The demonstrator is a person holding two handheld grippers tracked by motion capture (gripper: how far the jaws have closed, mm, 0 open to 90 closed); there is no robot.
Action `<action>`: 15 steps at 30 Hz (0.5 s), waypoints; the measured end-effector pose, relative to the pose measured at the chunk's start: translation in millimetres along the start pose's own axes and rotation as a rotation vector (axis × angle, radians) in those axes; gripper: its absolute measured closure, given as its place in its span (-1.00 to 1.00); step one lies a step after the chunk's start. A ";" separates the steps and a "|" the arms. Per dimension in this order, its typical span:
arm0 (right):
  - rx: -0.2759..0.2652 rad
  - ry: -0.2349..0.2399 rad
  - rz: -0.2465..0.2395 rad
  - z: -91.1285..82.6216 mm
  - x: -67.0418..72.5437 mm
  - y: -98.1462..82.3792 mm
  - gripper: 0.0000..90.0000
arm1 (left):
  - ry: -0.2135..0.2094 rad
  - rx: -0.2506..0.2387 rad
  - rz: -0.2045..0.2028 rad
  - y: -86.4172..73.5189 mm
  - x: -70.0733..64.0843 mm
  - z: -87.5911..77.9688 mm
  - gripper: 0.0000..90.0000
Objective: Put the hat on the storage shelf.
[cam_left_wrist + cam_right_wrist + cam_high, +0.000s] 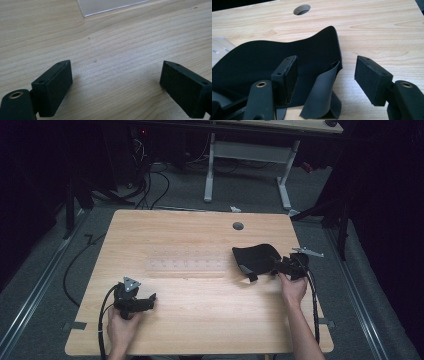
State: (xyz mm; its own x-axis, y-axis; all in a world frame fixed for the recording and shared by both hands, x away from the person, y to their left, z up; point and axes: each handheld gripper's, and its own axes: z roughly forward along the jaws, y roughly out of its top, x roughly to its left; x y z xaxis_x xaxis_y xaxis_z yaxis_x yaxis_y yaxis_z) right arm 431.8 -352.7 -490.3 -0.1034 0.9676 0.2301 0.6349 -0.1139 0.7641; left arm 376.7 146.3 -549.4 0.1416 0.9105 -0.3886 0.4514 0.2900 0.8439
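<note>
Clearly the right hand-held gripper [325,77], jaws wide and gripping nothing, is nearer the floppy black fabric piece [256,258] by the light wooden surface's [200,320] right edge, its upturned strap [322,97] standing between the jaws, untouched.

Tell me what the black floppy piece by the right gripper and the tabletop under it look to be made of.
Black piece: probably a matte, rubbery sheet such as neoprene or foam-backed fabric. It bends in soft curves, and its strap folds over without creasing. The exact material can't be told.

Table: pale wood or wood-look laminate with a smooth, low-sheen finish, going by the even printed-looking grain lines and the neat round hole.
</note>
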 end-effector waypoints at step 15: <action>0.005 0.049 0.015 19.6 2.0 -9.1 0.11 | -0.001 0.000 -0.001 0.0 -0.1 0.0 -0.75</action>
State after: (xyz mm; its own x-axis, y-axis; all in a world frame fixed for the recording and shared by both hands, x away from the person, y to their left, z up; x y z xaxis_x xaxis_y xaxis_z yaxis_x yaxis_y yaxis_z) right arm 440.8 -345.2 -508.6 -0.1310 0.9536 0.2711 0.6402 -0.1274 0.7575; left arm 376.7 146.2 -549.3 0.1416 0.9099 -0.3899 0.4516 0.2911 0.8434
